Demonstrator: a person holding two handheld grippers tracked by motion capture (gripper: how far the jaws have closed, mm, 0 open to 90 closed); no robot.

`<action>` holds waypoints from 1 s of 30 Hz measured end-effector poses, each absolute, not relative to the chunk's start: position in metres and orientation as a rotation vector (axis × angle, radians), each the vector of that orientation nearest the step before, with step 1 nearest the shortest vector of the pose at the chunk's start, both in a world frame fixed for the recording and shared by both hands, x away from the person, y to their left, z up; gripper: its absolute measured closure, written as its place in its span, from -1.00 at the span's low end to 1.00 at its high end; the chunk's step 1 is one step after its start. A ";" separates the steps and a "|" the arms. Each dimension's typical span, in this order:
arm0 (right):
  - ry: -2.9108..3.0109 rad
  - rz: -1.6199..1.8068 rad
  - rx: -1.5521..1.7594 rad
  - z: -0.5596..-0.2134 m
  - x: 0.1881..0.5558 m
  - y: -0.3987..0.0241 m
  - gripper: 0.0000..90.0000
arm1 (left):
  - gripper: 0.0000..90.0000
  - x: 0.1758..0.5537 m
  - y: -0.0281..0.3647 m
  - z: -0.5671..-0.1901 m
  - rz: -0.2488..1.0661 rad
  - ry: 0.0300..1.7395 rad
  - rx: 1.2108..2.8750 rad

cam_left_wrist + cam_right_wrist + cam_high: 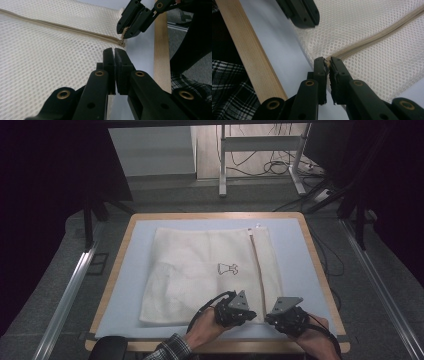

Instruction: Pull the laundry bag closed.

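A cream mesh bag (pixel 200 270) lies flat on the pale blue mat (pixel 295 250), a small black drawing printed at its middle. Its zipper (pixel 256 265) runs along the right side toward me. At the zipper's near end my right gripper (pixel 327 60) is shut on the beige zipper pull (pixel 124 31); the left gripper view has that same gripper (pixel 123 31) pinching the tab just above the zipper's end. My left gripper (pixel 115 53) sits just left of it at the bag's near corner, jaws pressed together. Whether mesh is caught between them I cannot tell.
The mat covers a table with a wooden rim (pixel 249 55), close behind both grippers. A plaid sleeve (pixel 172 347) comes in at the bottom. Metal rails (pixel 70 290) flank the table, and a desk frame with cables (pixel 260 165) stands on the floor beyond.
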State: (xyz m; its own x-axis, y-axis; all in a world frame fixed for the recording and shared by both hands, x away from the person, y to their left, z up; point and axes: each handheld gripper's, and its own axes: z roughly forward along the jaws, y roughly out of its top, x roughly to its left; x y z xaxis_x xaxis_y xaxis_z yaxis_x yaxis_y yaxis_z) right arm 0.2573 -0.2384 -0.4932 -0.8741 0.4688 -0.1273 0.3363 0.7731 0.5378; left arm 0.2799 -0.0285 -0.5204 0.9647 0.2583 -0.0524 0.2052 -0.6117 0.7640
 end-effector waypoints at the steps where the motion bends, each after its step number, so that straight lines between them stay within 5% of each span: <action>1: 2.713 0.753 0.630 -0.493 0.257 -0.238 0.84 | 0.95 0.280 -0.030 -0.521 0.079 0.319 2.248; 30: 2.672 0.683 0.557 -0.494 0.261 -0.230 0.88 | 1.00 0.282 -0.042 -0.537 0.025 0.348 2.246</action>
